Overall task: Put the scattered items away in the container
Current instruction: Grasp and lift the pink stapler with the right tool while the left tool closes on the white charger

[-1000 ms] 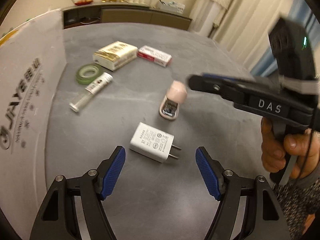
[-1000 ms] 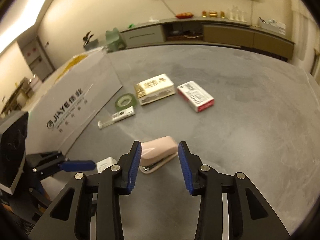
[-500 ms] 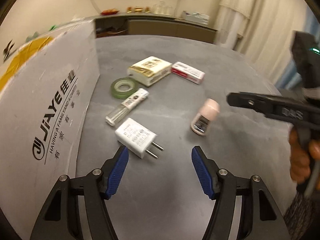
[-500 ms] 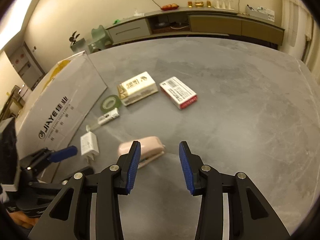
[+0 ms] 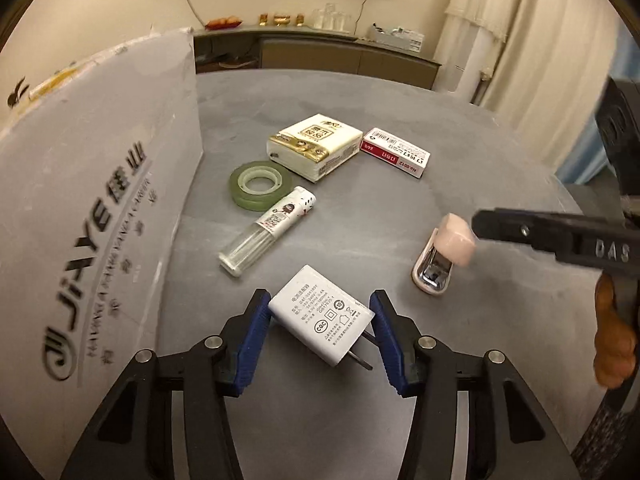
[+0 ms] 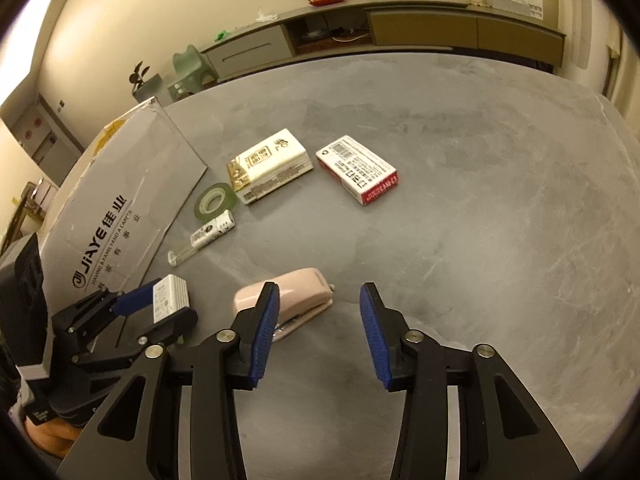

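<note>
On the worktop, left wrist view: the left hand-held gripper (image 5: 318, 338) brackets the white charger (image 5: 320, 314), its blue pads at or near the charger's sides; whether they press it I cannot tell.
Left view, container: a cardboard box (image 5: 92, 208) stands just left of the charger.
Left view, other items: green tape (image 5: 260, 184), clear tube (image 5: 268, 236), tissue pack (image 5: 314, 152), red-and-white box (image 5: 396, 152) and pink stapler (image 5: 440, 260) lie scattered.
Right wrist view: the right hand-held gripper (image 6: 318, 332) is wide open and empty, with the stapler (image 6: 296, 296) beside and partly behind its left finger.
Step in hand: likely grasping the charger.
Next move: probably closing firmly, lifting, then swinging left over the box wall.
Only in the left view: the charger's prongs, pointing toward the camera.
Only in the right view: the charger (image 6: 170, 298) seen edge-on between the left hand-held gripper's fingers, and bare worktop (image 6: 500, 208) to the right.
</note>
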Action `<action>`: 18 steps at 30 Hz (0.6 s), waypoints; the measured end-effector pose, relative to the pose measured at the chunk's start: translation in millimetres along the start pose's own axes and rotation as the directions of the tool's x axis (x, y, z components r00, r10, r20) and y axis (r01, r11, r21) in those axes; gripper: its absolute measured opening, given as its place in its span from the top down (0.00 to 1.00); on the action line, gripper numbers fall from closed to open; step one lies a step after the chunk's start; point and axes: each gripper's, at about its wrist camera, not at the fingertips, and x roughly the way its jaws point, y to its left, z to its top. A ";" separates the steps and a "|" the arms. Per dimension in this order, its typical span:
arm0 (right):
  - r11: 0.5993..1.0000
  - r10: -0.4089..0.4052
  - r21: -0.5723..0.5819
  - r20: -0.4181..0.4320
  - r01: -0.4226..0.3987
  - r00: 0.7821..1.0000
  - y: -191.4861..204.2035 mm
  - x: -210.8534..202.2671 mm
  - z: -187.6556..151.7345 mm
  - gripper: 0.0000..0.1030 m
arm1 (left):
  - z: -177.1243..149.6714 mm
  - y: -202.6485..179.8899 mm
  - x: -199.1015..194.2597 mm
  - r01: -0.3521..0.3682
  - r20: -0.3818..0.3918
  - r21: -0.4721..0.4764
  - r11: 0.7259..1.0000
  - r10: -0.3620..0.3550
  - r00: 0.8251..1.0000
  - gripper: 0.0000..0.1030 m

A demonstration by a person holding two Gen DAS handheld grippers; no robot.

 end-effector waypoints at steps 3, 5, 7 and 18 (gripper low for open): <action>1.000 0.001 -0.006 0.006 -0.001 1.000 11.7 4.7 2.2 0.50 | -0.1 2.6 3.2 -0.024 -0.027 -0.023 0.999 0.023 0.999 0.49; 1.000 -0.026 -0.017 0.015 0.026 1.000 19.1 10.7 2.8 0.50 | 2.1 -0.6 5.0 -0.041 -0.023 -0.021 0.999 0.040 0.999 0.47; 0.997 -0.059 -0.041 -0.008 0.059 0.998 24.0 18.9 1.5 0.50 | 1.9 -5.6 8.0 -0.025 -0.024 0.000 1.000 0.025 0.999 0.49; 0.953 -0.094 -0.293 -0.050 0.075 0.994 15.2 2.7 -20.0 0.50 | -7.5 -22.2 -11.7 0.089 -0.017 0.136 0.987 -0.088 0.996 0.45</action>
